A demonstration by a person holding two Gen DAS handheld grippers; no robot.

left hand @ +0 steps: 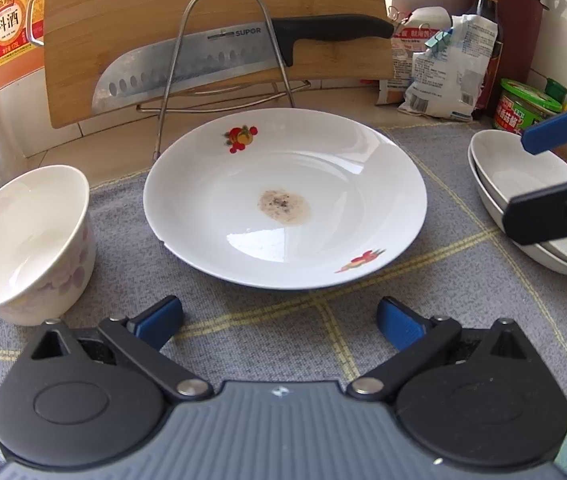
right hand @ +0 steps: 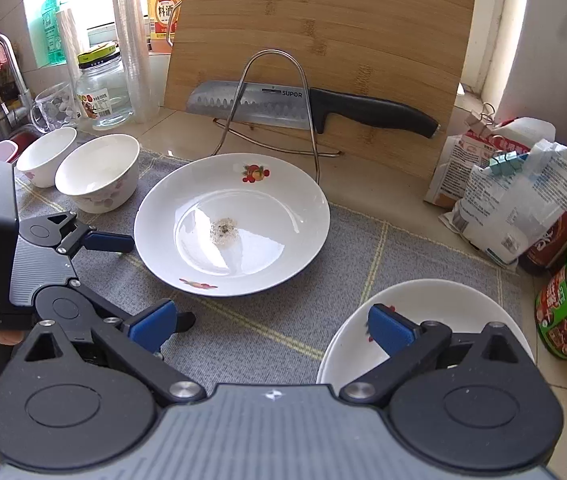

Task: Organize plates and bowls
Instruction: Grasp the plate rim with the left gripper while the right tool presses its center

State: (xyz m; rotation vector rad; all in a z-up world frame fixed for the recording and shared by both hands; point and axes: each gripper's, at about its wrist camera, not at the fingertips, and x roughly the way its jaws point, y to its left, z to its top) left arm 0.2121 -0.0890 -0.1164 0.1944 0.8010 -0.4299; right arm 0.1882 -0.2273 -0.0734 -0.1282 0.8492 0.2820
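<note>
The left claw [left hand: 279, 322] stands spread wide with nothing between its blue fingers [left hand: 159, 318], hovering over the grey checked mat [left hand: 267, 332] just short of the near rim of the white plate [left hand: 283, 200]. That plate lies flat at the mat's middle, fruit prints on its rim and a brownish stain [left hand: 283, 207] in its well. The right claw [right hand: 271, 326] is also spread and empty, its right finger over a stack of white plates [right hand: 423, 300] at the mat's right edge. Two flowered bowls [right hand: 97, 178] sit side by side at the mat's left end. Behind the plate on the desk [right hand: 383, 196], a wire rack [right hand: 275, 120] carries a knife [right hand: 307, 108] before a leaning cutting board [right hand: 323, 40].
</note>
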